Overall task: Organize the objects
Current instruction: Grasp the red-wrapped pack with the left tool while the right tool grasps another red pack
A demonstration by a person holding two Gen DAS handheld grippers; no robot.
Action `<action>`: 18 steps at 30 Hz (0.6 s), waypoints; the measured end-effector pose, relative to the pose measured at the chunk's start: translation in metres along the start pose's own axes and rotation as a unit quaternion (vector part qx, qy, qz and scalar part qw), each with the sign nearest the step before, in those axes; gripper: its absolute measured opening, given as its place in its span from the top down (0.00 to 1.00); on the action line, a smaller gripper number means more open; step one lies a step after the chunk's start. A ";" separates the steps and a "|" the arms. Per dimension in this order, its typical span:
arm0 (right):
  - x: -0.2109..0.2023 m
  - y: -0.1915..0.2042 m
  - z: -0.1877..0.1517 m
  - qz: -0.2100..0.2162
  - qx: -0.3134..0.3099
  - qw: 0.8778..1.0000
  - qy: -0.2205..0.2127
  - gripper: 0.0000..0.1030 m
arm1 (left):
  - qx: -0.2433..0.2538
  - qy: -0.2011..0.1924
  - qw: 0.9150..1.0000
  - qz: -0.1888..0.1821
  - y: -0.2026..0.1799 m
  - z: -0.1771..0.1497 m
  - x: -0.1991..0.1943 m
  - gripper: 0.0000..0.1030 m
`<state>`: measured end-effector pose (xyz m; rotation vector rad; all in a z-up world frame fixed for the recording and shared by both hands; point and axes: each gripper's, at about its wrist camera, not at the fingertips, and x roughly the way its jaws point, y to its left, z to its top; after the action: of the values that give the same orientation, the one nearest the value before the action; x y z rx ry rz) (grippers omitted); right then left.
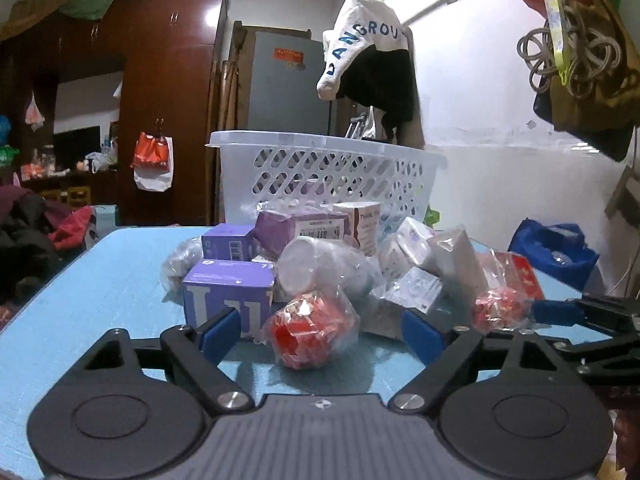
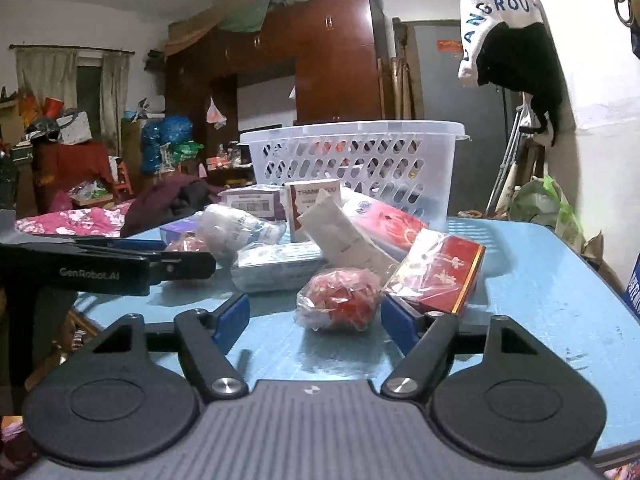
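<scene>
Your left tool (image 1: pixel 320 330) and right tool (image 2: pixel 314 320) each stand open around a red wrapped ball (image 1: pixel 308 330) (image 2: pixel 338 300) on the bench (image 1: pixel 100 280), pads clear, likely bound for the basket (image 1: pixel 320 160) beyond the piled boxes (image 1: pixel 228 292).

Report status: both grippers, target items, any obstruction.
Left hand-held gripper open, straddling a red wrapped ball. Right hand-held gripper open around another red wrapped ball. White basket behind pile; nothing blocking.
</scene>
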<state>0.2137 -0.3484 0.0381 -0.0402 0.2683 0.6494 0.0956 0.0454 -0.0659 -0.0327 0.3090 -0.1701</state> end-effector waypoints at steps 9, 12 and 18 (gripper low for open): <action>0.005 0.001 -0.006 -0.001 -0.007 1.000 0.006 0.36 | 0.022 0.004 0.999 0.026 -0.010 -0.006 0.005 0.40; 0.005 0.001 -0.005 -0.001 -0.008 1.000 0.001 0.36 | 0.011 0.000 1.000 0.017 -0.007 -0.007 0.002 0.46; 0.005 0.002 -0.006 0.016 -0.012 1.000 0.002 0.54 | 0.006 -0.016 1.000 0.020 -0.004 -0.010 -0.007 0.47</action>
<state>0.2154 -0.3444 0.0311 -0.0595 0.2659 0.6853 0.0849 0.0422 -0.0735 -0.0175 0.2766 -0.1317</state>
